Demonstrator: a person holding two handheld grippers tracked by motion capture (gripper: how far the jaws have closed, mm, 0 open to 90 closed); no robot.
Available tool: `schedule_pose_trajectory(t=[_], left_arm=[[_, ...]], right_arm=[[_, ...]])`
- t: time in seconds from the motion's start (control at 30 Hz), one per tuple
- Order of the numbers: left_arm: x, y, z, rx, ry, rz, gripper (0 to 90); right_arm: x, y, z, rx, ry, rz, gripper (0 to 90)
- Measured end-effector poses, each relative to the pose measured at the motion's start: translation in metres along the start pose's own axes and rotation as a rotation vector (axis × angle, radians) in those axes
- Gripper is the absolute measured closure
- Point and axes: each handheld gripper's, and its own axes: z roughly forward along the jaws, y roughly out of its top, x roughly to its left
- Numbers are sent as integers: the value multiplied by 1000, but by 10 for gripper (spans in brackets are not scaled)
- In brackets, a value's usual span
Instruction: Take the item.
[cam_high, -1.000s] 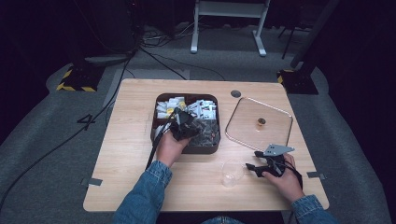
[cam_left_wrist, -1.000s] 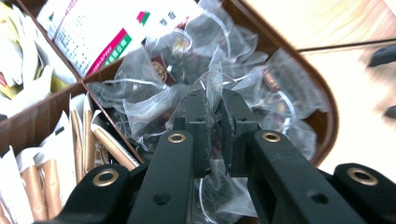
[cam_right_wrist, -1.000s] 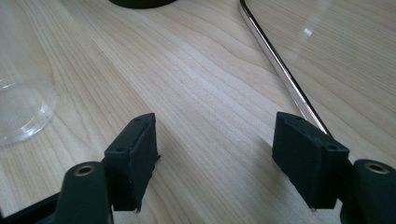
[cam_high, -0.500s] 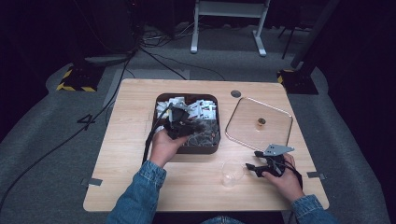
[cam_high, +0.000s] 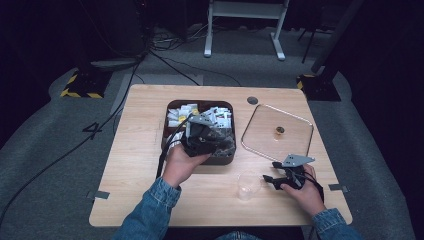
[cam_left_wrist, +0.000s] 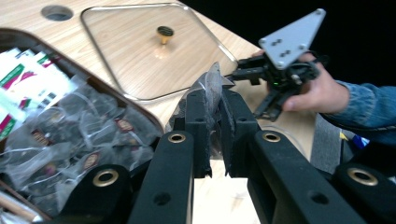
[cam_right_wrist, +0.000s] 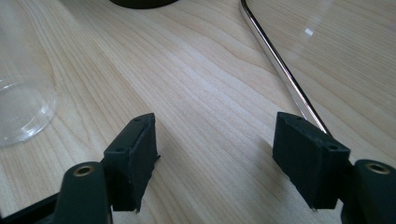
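My left gripper (cam_high: 202, 132) hovers over the near half of a dark brown box (cam_high: 172, 107), shut on a clear tea bag packet (cam_left_wrist: 212, 91) that stands up between its jaws (cam_left_wrist: 214, 100). The box (cam_left_wrist: 140, 114) holds several clear packets (cam_left_wrist: 70, 126) and white sachets (cam_high: 215, 116). My right gripper (cam_high: 272, 179) rests low at the table's near right with its jaws open (cam_right_wrist: 215, 140) and only bare wood between them. A clear plastic cup (cam_high: 248, 184) stands just to its left, and its rim (cam_right_wrist: 21, 93) appears in the right gripper view.
A square glass lid (cam_high: 277, 132) with a small brass knob lies flat to the right of the box; its metal edge (cam_right_wrist: 280, 60) runs close to my right gripper. A round hole (cam_high: 252, 100) sits in the tabletop behind the lid. Cables trail off the table's left side.
My left hand has lifted from the box and drawn back toward the near side, carrying the clear packet. The right hand has not moved.
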Motion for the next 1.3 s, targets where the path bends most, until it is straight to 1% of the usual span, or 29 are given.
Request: schedule_pose_trajectory(t=[0.1,0.23,0.4,0.47,0.53,0.67,0.83,0.9,1.07,1.2,1.3], left_arm=[[-8,1,0,2,-15,15,829],[-19,2,5,15,-56,32,829],[-32,3,12,47,-71,70,829],[-36,2,15,54,-76,75,829],[-38,2,17,68,-78,84,830],[-40,-1,23,91,-88,88,830],[-44,-3,32,128,-108,101,829],[-44,-4,36,137,-118,98,830],[-44,-7,47,182,-139,105,829],[-46,-8,54,210,-141,115,829],[-46,-11,59,227,-148,110,829]], right_arm=[[0,0,0,1,2,-2,307],[0,0,0,2,2,-3,307],[0,1,0,2,3,-4,307],[0,1,1,1,4,-4,307],[0,1,1,1,5,-4,307],[0,1,1,1,6,-5,307],[-1,1,1,0,7,-7,306],[0,1,1,-1,9,-5,306],[-1,1,1,0,7,-7,306],[-1,1,1,-1,9,-7,306],[0,1,1,-1,9,-6,307]])
